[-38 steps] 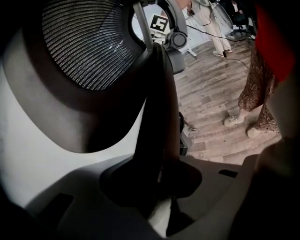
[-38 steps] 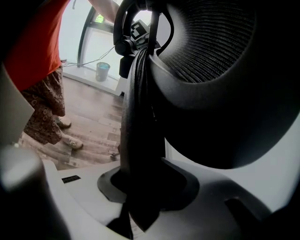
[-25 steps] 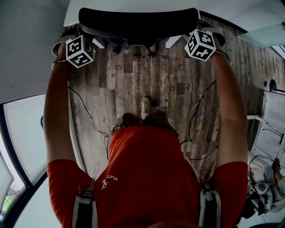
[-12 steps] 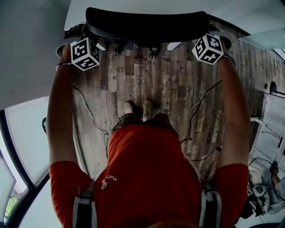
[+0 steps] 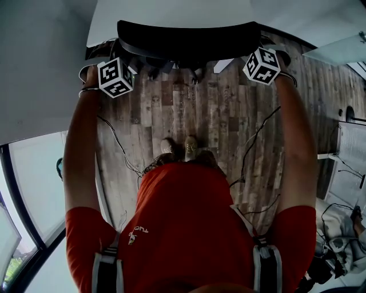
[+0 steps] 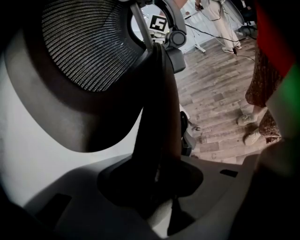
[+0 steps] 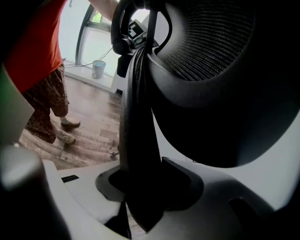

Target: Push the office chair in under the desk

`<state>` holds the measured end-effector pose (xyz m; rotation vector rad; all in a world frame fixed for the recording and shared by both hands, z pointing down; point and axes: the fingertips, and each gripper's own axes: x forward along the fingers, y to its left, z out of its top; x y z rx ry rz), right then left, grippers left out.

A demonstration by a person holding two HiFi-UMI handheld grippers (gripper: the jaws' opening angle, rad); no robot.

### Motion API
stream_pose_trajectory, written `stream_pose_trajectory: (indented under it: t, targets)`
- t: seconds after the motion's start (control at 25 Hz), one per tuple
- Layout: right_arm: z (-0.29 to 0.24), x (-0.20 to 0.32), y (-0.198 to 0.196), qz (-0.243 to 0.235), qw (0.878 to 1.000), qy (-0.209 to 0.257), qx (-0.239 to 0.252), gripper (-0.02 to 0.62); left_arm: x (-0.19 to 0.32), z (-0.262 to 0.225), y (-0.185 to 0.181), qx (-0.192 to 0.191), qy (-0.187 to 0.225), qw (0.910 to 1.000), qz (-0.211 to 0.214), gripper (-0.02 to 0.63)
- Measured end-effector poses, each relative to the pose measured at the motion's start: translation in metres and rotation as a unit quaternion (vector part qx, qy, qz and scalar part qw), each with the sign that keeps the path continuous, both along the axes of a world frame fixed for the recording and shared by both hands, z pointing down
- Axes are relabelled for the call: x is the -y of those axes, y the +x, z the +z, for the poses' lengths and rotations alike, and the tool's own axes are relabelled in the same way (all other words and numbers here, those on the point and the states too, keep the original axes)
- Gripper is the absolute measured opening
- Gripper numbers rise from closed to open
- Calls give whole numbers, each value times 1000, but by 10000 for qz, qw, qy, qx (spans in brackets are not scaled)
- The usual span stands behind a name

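The black office chair's backrest (image 5: 189, 37) sits right against the edge of the white desk (image 5: 171, 11), and its wheeled base (image 5: 171, 64) shows below it. My left gripper (image 5: 117, 63) holds the backrest's left edge, my right gripper (image 5: 260, 57) is at its right edge. In the left gripper view the dark frame edge (image 6: 157, 117) fills the gap of my left gripper (image 6: 157, 187), whose jaws are opening. In the right gripper view the frame edge (image 7: 138, 117) stands between the opening jaws of my right gripper (image 7: 140, 187), with a thin gap on its left side.
The floor is wood planks with thin cables (image 5: 117, 154) trailing either side of the person's feet (image 5: 183, 147). A glass wall (image 5: 34, 189) runs along the left, a white rack (image 5: 351, 149) and clutter along the right. A blue bucket (image 7: 98, 69) stands by the window.
The chair back and both grippers have shifted a little farther toward the desk. The person's second foot has stepped up beside the first.
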<state>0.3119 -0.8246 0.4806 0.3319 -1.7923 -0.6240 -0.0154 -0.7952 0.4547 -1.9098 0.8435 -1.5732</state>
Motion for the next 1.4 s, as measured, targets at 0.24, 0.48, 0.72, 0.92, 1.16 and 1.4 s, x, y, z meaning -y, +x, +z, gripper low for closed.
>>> stream_pose_trajectory:
  t: [0.24,0.48,0.72,0.92,1.16,1.4]
  targets:
    - [-13,-8,1,150,9998,45,97,222,-7,-8,-7,112,35,9999,-45,213]
    - [-37,-23,9,240,9990,258,262,242,-23,-23,-16,44,266,9996,-20,244]
    - [-83,-50,15,551,9890,701,1182,241,-53,-60,-21,-608,837,9945,-174,255]
    - [-117,-90,-2,844,9583,885,2582,241,-89,-93,-5,-1919,1207,9733,-347,255]
    - [-149,-157,-50,974,8819,643,4567,232,-137,-134,42,-4197,1142,8998,-356,253]
    - [-174,-209,-98,883,8072,392,5823,158,-180,-150,84,-5491,869,8310,-184,216]
